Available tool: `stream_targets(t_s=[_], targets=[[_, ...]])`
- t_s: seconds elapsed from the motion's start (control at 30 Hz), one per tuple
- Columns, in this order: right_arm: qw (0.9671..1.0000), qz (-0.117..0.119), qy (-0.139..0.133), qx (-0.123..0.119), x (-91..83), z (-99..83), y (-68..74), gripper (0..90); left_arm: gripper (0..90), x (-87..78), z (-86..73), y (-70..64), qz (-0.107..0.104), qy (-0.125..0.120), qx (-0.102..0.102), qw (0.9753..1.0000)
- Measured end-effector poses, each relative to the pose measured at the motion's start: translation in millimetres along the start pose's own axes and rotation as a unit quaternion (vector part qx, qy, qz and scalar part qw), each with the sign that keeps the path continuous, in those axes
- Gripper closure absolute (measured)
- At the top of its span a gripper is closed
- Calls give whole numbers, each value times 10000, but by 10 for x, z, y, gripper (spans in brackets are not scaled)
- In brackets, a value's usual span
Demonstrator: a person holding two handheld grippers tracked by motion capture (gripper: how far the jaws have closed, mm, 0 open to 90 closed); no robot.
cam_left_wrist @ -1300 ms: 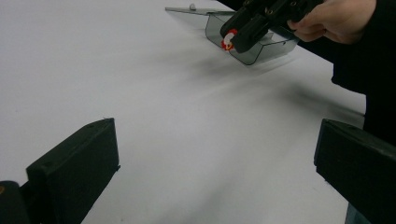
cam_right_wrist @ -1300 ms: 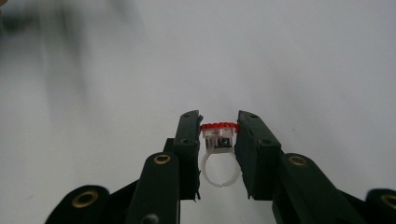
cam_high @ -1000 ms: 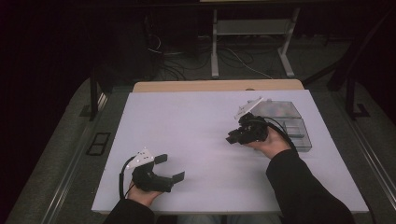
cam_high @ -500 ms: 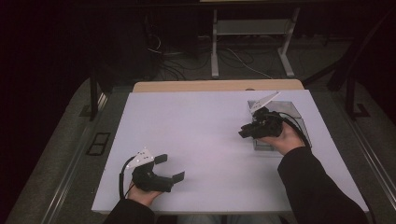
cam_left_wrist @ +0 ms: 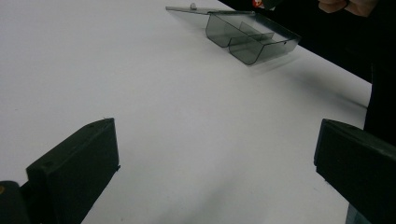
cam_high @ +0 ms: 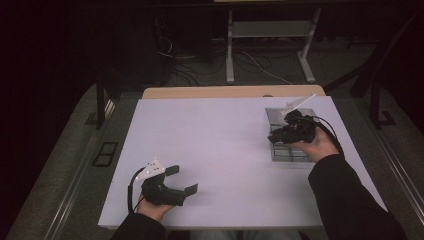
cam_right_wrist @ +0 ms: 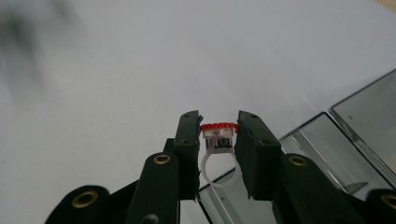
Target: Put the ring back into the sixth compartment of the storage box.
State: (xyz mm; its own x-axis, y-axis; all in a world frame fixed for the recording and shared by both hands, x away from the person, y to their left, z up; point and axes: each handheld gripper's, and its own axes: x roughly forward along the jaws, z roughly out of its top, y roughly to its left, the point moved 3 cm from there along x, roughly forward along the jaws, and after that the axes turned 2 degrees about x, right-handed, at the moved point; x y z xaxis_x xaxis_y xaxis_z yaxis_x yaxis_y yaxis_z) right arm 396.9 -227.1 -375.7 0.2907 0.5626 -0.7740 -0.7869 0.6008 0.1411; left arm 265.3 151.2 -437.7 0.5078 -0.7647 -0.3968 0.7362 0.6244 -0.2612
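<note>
The right gripper [cam_right_wrist: 219,135], clamped on a red-topped ring [cam_right_wrist: 218,140] over the box [cam_high: 290,145], likely needs lowering into 1 compartment, while the left gripper [cam_high: 175,186] rests wide open, empty.

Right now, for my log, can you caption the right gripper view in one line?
Right tongs shut on a red-topped plastic ring, held above the clear divided box on the white table.

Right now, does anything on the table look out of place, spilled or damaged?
Nothing stands out. The clear compartment box sits flat on the white table with its lid open. The right gripper holds a red-topped ring squarely. The left gripper rests open, holding nothing.
</note>
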Motion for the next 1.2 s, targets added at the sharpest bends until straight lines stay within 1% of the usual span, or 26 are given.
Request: stream_targets(t_s=[0.1, 0.13, 0.2, 0.23, 0.37, 0.53, 0.8, 1.03, 1.2], targets=[[10000, -52, 11, 78, -39, -23, -58, 702, 0, 0, -1, 1, 2, 3, 2, 10000], [10000, -52, 11, 78, -39, -23, -58, 702, 0, 0, -1, 1, 2, 3, 2, 10000], [9999, -92, 23, 122, -84, -43, -120, 701, 0, 1, -1, 2, 1, 4, 4, 10000], [9999, -92, 23, 122, -84, -43, -120, 701, 0, 1, 0, 2, 1, 2, 3, 10000], [9996, -162, 46, 229, -145, -100, -211, 701, 0, 3, 2, -2, 1, 5, 3, 10000], [9991, -233, 5, 367, -217, -166, -310, 701, 0, 3, 2, 0, 1, 1, 1, 10000], [9975, -404, -26, 573, -324, -265, -479, 700, 0, 10, 3, -3, -4, 5, 0, 10000], [9955, -542, -12, 771, -361, -370, -628, 700, 0, 5, 3, -1, -7, 3, 1, 10000], [9946, -609, -37, 840, -384, -419, -694, 698, 0, 9, 5, -4, -5, 0, 0, 10000]])
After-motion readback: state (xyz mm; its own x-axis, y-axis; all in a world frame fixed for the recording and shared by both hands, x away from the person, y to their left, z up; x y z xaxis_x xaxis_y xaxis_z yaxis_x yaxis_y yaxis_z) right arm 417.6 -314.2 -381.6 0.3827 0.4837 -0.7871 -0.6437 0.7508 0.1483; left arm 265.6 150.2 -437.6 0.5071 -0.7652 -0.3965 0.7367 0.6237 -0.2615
